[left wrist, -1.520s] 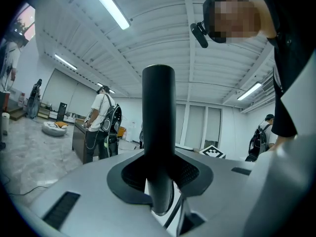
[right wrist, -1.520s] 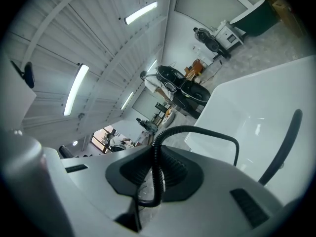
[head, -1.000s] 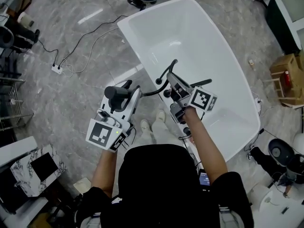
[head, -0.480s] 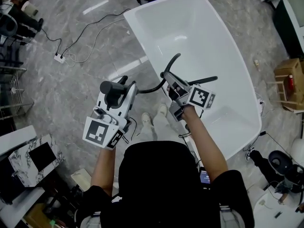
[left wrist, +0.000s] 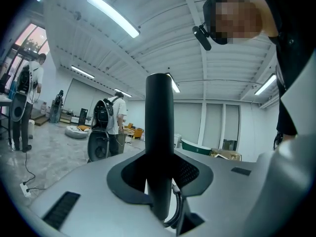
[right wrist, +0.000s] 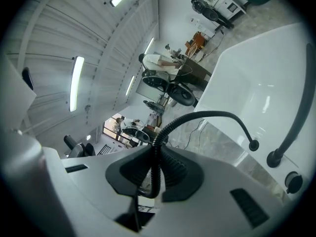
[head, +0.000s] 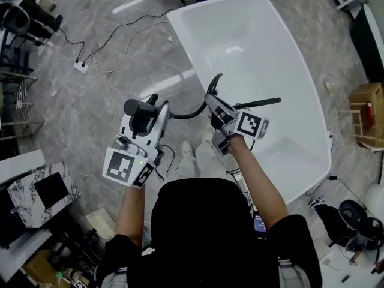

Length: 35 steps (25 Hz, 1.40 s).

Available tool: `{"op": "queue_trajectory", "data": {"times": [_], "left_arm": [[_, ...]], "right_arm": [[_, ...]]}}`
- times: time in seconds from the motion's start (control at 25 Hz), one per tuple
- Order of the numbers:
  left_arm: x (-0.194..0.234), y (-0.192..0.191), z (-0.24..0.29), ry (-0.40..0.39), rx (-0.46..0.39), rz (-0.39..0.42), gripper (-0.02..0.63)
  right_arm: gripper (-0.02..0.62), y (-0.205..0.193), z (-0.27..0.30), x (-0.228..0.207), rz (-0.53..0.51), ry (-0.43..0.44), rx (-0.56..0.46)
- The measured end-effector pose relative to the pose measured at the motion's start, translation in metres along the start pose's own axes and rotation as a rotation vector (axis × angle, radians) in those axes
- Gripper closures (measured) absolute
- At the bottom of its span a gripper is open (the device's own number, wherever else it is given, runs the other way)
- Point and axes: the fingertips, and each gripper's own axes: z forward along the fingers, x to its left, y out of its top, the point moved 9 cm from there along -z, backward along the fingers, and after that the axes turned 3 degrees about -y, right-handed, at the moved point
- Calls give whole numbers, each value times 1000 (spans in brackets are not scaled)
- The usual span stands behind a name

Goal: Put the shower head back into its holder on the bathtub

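We hold the black cylindrical shower head (left wrist: 159,132) roughly upright in the left gripper (head: 153,108). Its jaws are clamped on the thick handle and so stand fairly wide. The head is outside the white oval bathtub (head: 258,29), over the grey marbled floor (head: 90,119) just off the tub's long near edge, and not yet in any holder.

The right gripper (head: 211,101) has its jaws drawn narrow on the black ribbed hose (right wrist: 197,116), close to that same edge. We judge this split grip deliberate. One hand carries the head and aims it. The other takes up the slack, so the hose neither drags nor twists the head on the way in.

In the right gripper view the hose arcs over to a fitting on the tub's rim. That fitting sits beside a black curved tap pipe (right wrist: 296,127) and a small round black knob (right wrist: 294,181). Which fitting is the holder we cannot tell.
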Motion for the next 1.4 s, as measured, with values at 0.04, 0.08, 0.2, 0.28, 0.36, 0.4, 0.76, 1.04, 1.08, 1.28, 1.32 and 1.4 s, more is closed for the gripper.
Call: {"op": "queue_trajectory", "data": {"times": [0.04,0.08,0.2,0.28,0.36,0.4,0.76,1.04,1.08,1.28,1.32,1.4], "left_arm": [[1,0,-3,0,-3,-1,485],[3,0,-5,-1,-5,-2,484],[5,-2,-8,-8,-8,-8,484],[5,-3,-6,-21,-7,-11,485],[4,-5,-3,-35,-4,-13,485],[3,-6,-2,-43,-2,-13,485],[0,-13,19,-88,10,-23,485],[-11,-20,33,-105,32,-2,486],[-10,-22,35,-108,35,-13,486],[-13,-38,50,-115,71,-8,486],[-15,-41,54,-120,80,-11,486],[-17,-47,62,-135,93,-24,485]], "right_arm": [[531,-2,1,1,2,-1,-1],[531,-4,2,1,6,-4,-3],[531,-10,1,-4,35,-36,-12],[531,-13,-2,-12,59,-63,-18],[531,-15,-5,-20,76,-90,-25],[531,-16,-6,-23,82,-103,-30],[502,-21,-10,-61,79,-258,6],[515,-28,-20,-87,77,-319,46],[515,-27,-21,-89,74,-321,45],[527,-26,-22,-89,-33,-323,64],[531,-25,-22,-90,-52,-328,67],[535,-22,-24,-92,-74,-339,66]]}}
